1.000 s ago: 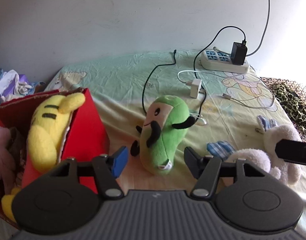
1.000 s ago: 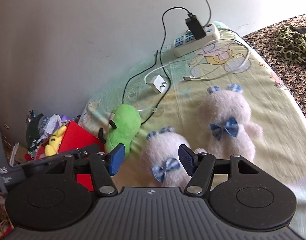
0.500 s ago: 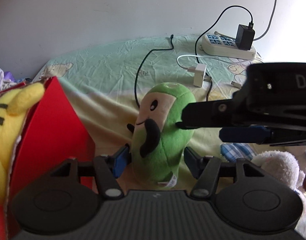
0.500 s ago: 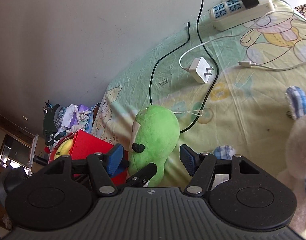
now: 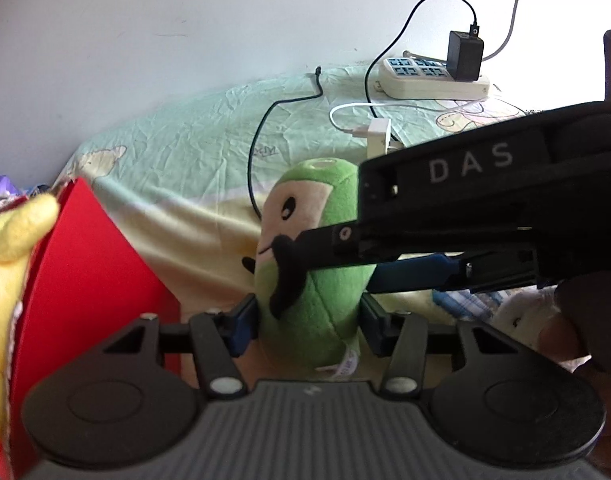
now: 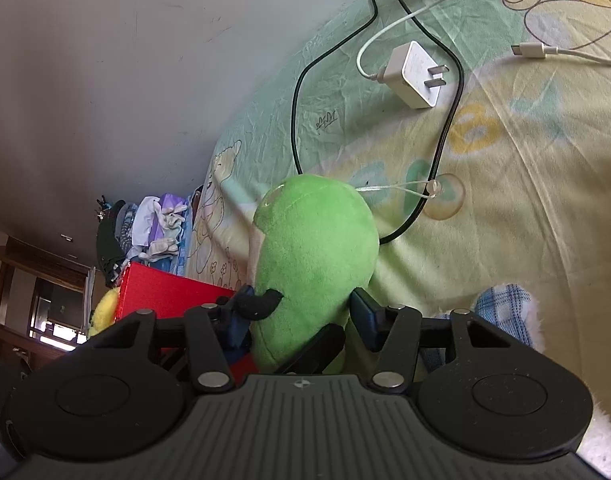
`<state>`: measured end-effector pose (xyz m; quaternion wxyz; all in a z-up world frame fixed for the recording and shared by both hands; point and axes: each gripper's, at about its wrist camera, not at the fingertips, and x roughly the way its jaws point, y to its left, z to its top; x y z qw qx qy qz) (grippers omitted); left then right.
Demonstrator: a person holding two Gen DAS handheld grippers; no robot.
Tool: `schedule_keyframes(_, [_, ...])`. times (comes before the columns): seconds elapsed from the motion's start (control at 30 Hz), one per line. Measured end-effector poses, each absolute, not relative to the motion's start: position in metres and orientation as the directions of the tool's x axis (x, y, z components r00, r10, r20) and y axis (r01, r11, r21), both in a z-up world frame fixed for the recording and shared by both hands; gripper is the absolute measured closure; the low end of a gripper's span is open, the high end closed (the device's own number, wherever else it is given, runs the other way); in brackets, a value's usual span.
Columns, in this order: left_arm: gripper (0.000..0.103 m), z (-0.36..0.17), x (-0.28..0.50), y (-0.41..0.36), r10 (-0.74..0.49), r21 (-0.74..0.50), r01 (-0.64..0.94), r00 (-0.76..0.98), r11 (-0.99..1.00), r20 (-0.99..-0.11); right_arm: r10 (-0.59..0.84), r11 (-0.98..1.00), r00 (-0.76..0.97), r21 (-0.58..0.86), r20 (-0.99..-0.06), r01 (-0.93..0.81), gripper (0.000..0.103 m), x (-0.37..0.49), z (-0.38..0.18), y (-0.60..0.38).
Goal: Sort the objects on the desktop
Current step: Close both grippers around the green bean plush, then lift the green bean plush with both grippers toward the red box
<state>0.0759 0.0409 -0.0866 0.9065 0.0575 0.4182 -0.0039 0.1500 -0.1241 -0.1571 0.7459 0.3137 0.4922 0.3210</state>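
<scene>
A green plush toy [image 5: 317, 280] with a beige face stands on the cartoon bedsheet, next to a red box [image 5: 93, 280]. My left gripper [image 5: 309, 324] is open, a finger on each side of the toy's lower body. My right gripper [image 6: 301, 316] reaches in from the right, crosses the left wrist view, and its open fingers flank the toy's [image 6: 313, 264] back. A yellow plush [image 5: 9, 280] sits in the red box [image 6: 165, 292]. A white plush with blue checked bows [image 6: 505, 312] lies at the right.
A white charger [image 6: 417, 76] with its white cable, a black cable [image 6: 445, 128] and a power strip [image 5: 429, 76] with a black adapter lie further back on the sheet. A wall stands behind. Clutter [image 6: 145, 228] lies beyond the box.
Both grippers have moved in on the green plush. The right gripper swung left from the white plushes and now straddles the toy; the left gripper's fingers have narrowed around its base.
</scene>
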Motion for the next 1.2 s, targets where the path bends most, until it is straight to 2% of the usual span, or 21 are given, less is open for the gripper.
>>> schedule_keyframes(0.3, [0.051,-0.059,0.027,0.032,-0.03,0.071,0.127,0.655,0.989,-0.755,0.789,0.609,0.296,0.749,-0.539,-0.26,0.049,0.118,-0.127,-0.14])
schedule_keyframes(0.63, [0.051,-0.055,-0.046,0.031,-0.13,-0.021,0.182,0.613,0.983,-0.779,0.736,0.666,0.277,0.588,-0.618,-0.459,0.049,0.049,-0.1,-0.125])
schedule_keyframes(0.9, [0.051,-0.055,-0.088,0.046,-0.147,-0.09,0.124,0.598,0.988,-0.788,0.697,0.662,0.292,0.43,-0.655,-0.614,0.049,-0.008,-0.09,-0.102])
schedule_keyframes(1.2, [0.051,-0.056,-0.115,0.069,-0.149,-0.127,0.078,0.569,0.989,-0.809,0.71,0.615,0.232,0.426,-0.664,-0.663,0.05,-0.026,-0.093,-0.082])
